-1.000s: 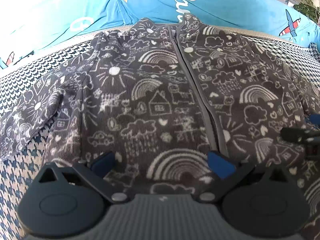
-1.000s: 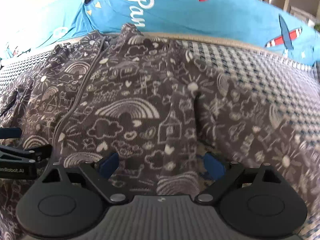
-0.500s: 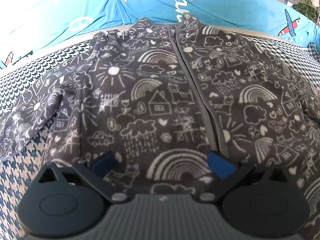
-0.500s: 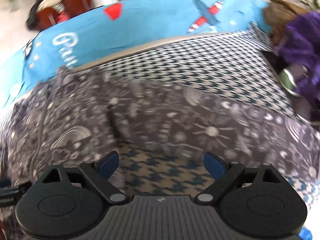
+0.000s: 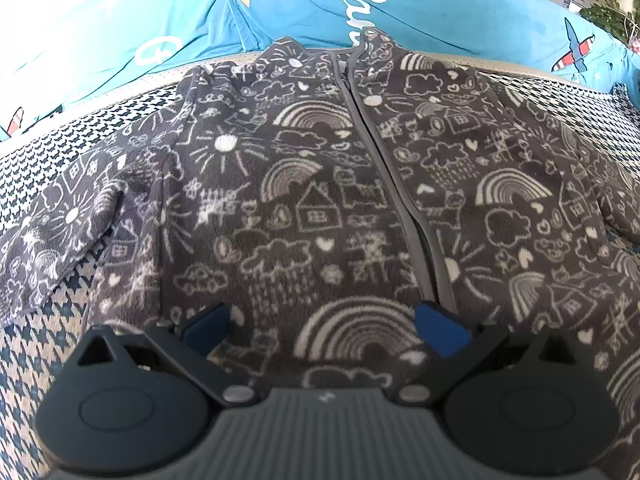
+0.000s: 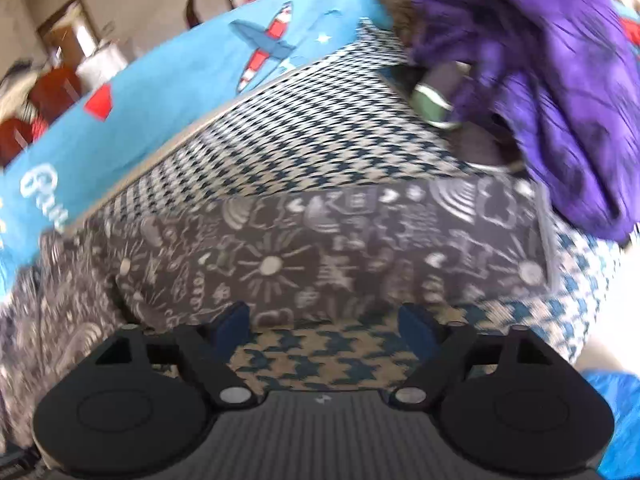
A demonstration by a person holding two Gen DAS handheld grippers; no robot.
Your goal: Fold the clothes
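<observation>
A dark grey fleece jacket [image 5: 320, 208] with white doodle prints lies flat, front up and zipped, on a houndstooth cover [image 5: 36, 152]. Its sleeves are spread to both sides. My left gripper [image 5: 324, 324] is open and empty over the jacket's bottom hem, near the zipper's lower end. In the right wrist view the jacket's right sleeve [image 6: 340, 256] stretches out across the cover. My right gripper [image 6: 324, 324] is open and empty just in front of the sleeve's near edge.
A blue printed sheet [image 5: 420, 12] runs along the back, also seen in the right wrist view [image 6: 160, 100]. A pile of purple clothing [image 6: 540, 80] lies at the right, touching the sleeve's cuff end. A plant [image 5: 612, 4] stands at the back right.
My right gripper has swung right, from over the jacket's body to the outstretched right sleeve. It has left the left wrist view. My left gripper has stayed in place.
</observation>
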